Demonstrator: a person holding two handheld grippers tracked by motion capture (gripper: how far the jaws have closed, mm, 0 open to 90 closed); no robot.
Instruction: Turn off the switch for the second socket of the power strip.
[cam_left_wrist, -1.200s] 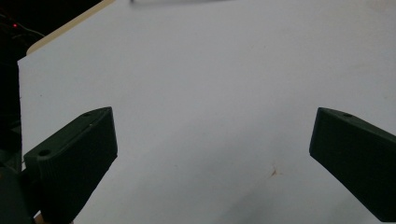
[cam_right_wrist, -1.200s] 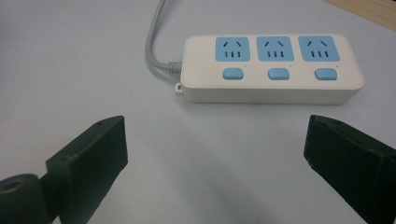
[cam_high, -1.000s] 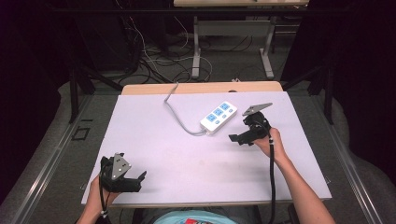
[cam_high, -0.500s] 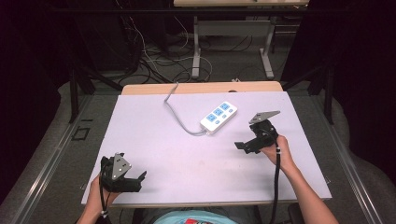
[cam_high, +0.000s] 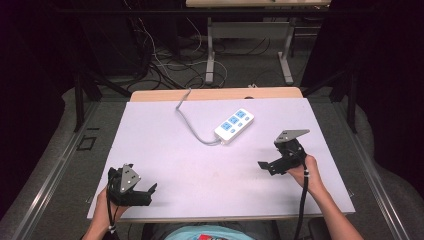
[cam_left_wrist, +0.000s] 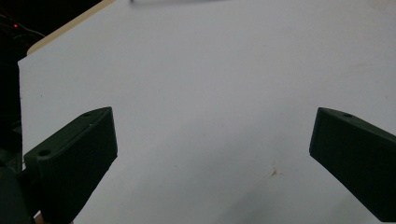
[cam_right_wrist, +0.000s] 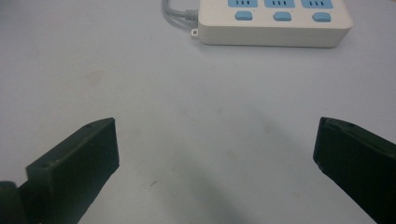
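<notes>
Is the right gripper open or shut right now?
Open: the right gripper has its jaws wide apart over bare table, nothing between them.

The white tabletop (cam_high: 165, 150) sits in a dim room, with grey floor (cam_high: 60, 150) on both sides. Beyond it, tangled cables (cam_high: 165, 65) lie on the floor by a grey table frame (cam_high: 250, 35), and the far background is black.

White power strip (cam_high: 234, 126) w/ three blue socket panels and three blue switches lies flat, set diagonally on the pale table top (cam_high: 165, 150) toward its far centre, its grey cord (cam_high: 187, 117) curving from the near-left end back to the far edge, nothing plugged in.
</notes>
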